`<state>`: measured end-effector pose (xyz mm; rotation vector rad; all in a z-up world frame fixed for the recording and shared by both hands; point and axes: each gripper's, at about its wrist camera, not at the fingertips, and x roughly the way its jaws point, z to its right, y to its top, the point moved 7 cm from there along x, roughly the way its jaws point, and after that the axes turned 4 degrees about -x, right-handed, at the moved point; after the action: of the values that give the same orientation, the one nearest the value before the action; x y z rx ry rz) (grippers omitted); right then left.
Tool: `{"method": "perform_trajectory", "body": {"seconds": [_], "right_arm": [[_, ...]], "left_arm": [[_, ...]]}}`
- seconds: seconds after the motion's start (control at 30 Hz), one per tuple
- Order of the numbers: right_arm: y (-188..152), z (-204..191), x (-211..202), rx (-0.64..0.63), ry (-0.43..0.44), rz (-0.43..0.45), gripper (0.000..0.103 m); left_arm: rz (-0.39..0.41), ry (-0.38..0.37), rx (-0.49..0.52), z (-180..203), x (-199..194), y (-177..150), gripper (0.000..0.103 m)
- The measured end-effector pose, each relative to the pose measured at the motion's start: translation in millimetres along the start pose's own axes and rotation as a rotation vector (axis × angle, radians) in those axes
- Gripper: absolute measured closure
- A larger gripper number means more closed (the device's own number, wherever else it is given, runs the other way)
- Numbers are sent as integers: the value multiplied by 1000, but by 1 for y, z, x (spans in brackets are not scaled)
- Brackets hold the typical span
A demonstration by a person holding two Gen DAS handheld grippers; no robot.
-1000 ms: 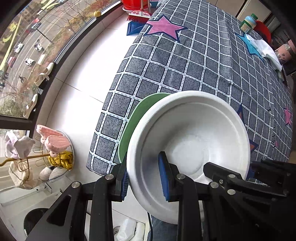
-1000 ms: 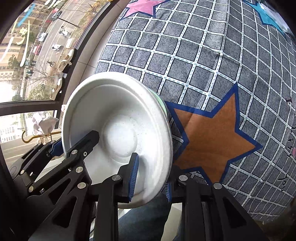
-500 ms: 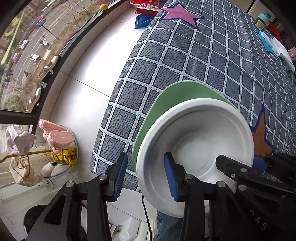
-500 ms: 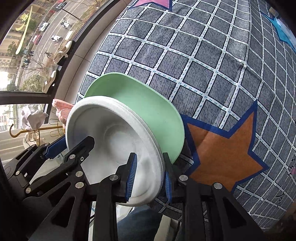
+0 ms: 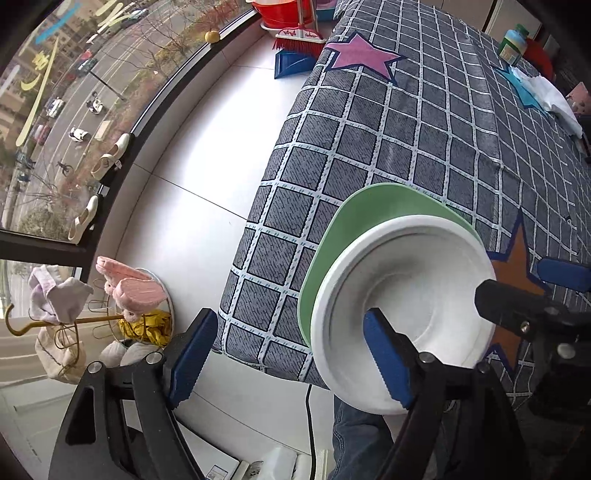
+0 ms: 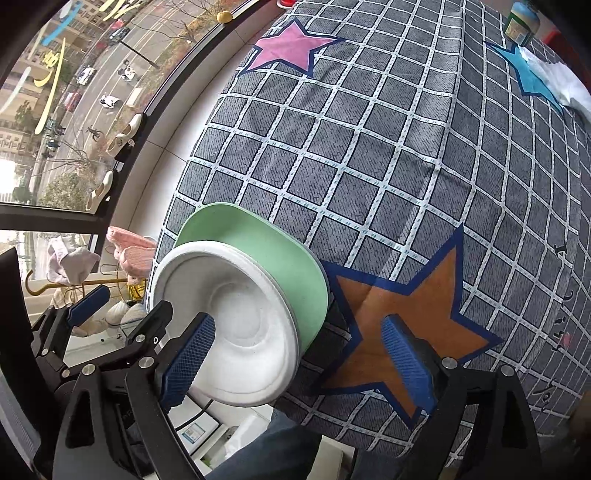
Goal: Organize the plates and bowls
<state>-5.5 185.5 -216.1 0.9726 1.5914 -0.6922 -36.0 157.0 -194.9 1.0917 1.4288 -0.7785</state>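
A white bowl [image 5: 406, 314] [image 6: 240, 325] rests in a green plate [image 5: 369, 221] [image 6: 266, 243] at the near corner of the table [image 5: 406, 129]. My left gripper [image 5: 290, 332] straddles the bowl's left rim. Its jaws are opening, with one blue pad over the bowl's inside and the other out past the table edge, neither pressing. My right gripper [image 6: 297, 325] straddles the bowl's right rim. Its jaws are opening wide too, and its pads stand apart from the rim. Each view also shows the other gripper's black fingers at its side.
The checked grey tablecloth [image 6: 369, 147] bears coloured stars. At the far end stand a green bottle [image 5: 513, 44] and a white cloth [image 5: 546, 96]. A broom and red basin [image 5: 295, 22], pink slippers [image 5: 129, 284] and a window sill lie to the left. A person's jeans [image 5: 362, 443] show below.
Both grippers were shut on the white bowl's rim and lowered it onto the green plate. Both have since spread their jaws and let it go.
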Motion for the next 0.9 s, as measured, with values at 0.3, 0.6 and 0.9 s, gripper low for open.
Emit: {"method": "perform_trajectory", "body": {"seconds": [0.3, 0.6, 0.9], "right_arm": [[-10, -4, -10, -13, 6, -7, 10], [-14, 2, -22, -4, -3, 12, 10], [-18, 2, -32, -1, -18, 23, 0]], "left_arm": [[-3, -34, 30, 15, -12, -6, 12], [4, -61, 56, 23, -20, -12, 0], [21, -62, 114, 25, -29, -15, 0]]}}
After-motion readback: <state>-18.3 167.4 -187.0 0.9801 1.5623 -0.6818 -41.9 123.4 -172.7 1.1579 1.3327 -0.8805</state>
